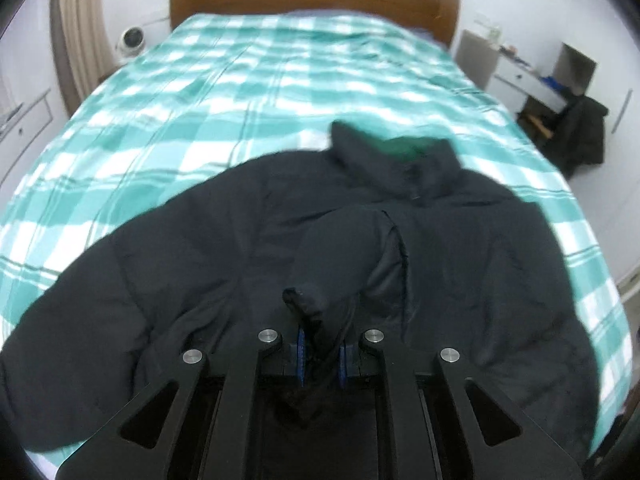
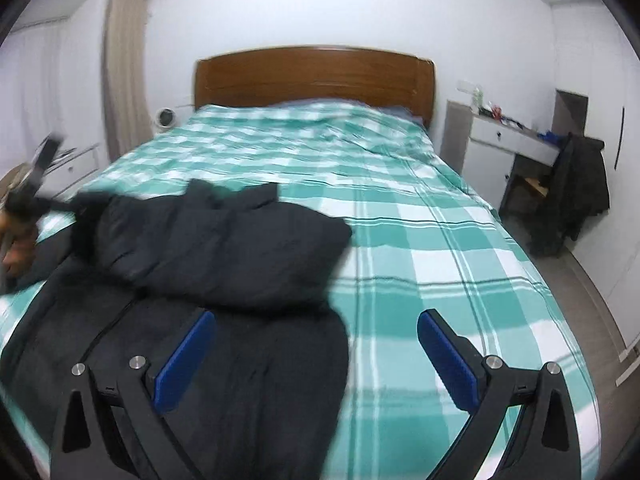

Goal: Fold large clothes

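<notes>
On the green-and-white checked bedspread (image 1: 240, 92), toward the foot of the bed and well away from the wooden headboard (image 1: 312, 4), lies a large black puffer jacket (image 1: 168, 248), front up, its stand-up collar (image 1: 400, 160) pointing at the headboard and showing a strip of green lining inside. From the left wrist view the jacket spreads wide across the near part of the bedspread, one sleeve (image 1: 344, 240) drawn in over the chest. The left gripper (image 1: 322, 354) has its jaws pressed together on the cuff of that sleeve, a bunch of black cloth pinched between the blue pads (image 1: 301, 350) and rising just above them. From the right wrist view the jacket (image 2: 224, 248) sits on the left half of the bedspread (image 2: 440, 264), its upper part lying bulked over the lower part, with the zip line running down the near panel. The right gripper (image 2: 316, 356) stands wide apart and holds nothing: its left blue pad (image 2: 186, 360) hangs over the black cloth near the hem, its right blue pad hangs over bare bedspread beside the jacket, and I cannot tell whether either touches what lies below. At the far left edge of that view a blurred hand (image 2: 18, 248) holds the other gripper at the jacket's far side. Right of the headboard stands a white desk (image 2: 516, 140) with small items on top, and a dark coat (image 2: 576, 192) hangs over the chair beside it. Left of the headboard a small white fan (image 2: 165, 118) sits by a beige curtain (image 2: 128, 80).
</notes>
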A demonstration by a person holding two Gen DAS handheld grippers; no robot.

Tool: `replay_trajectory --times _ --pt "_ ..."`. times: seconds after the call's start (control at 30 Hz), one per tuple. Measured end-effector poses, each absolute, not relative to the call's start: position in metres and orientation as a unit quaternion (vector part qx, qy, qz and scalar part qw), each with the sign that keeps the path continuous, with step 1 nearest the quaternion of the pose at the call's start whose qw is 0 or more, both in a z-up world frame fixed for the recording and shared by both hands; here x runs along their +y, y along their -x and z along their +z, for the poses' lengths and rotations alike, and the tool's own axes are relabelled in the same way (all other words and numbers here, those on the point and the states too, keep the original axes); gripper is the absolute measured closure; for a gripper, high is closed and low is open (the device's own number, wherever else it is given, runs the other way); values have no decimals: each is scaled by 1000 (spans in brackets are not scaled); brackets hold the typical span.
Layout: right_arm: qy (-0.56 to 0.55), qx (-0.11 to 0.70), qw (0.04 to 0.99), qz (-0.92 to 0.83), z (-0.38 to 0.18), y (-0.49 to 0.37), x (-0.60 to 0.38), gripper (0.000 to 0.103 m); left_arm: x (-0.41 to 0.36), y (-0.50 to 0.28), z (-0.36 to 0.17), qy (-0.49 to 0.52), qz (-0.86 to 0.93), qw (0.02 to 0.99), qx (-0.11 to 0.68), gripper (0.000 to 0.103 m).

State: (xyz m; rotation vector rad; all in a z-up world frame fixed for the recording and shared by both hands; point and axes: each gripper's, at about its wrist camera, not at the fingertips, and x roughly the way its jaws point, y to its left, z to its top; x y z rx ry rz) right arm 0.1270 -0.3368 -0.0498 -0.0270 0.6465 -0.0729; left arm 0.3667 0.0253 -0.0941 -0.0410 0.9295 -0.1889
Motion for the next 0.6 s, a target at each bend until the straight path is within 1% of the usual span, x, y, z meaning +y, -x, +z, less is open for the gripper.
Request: replay_trajectory --times 0.03,0.07,0.13,0.2,0.3,0.33,0.4,0.43,0.53,0.6 --pt "3 323 946 -32 -51 -146 -341 3 31 -370 -102 25 -88 887 452 93" --pt "-3 331 943 -28 -53 -165 -342 13 37 -372 -111 34 -84 884 459 93" --pt "-15 357 934 -12 -61 -199 -341 39 41 -375 -126 44 -78 879 468 93" --pt "-36 379 924 15 -73 -226 -336 47 41 -375 -142 43 -73 878 472 92" --pt "-40 411 908 65 -107 -262 -320 48 43 -375 -159 43 -73 880 467 90" --pt "-36 445 891 85 -127 -274 -314 50 43 -376 -163 44 -74 880 467 90" --pt "-33 525 846 81 -177 -291 -307 50 47 -376 -170 54 -81 880 465 89" --pt "-48 526 845 81 -187 -293 -310 50 49 -376 -173 59 -84 880 463 89" --pt "-71 525 844 77 -188 -296 -315 50 55 -374 -180 79 -92 881 458 87" --pt "-64 532 841 75 -182 -296 -314 49 56 -374 -185 86 -94 883 452 87"
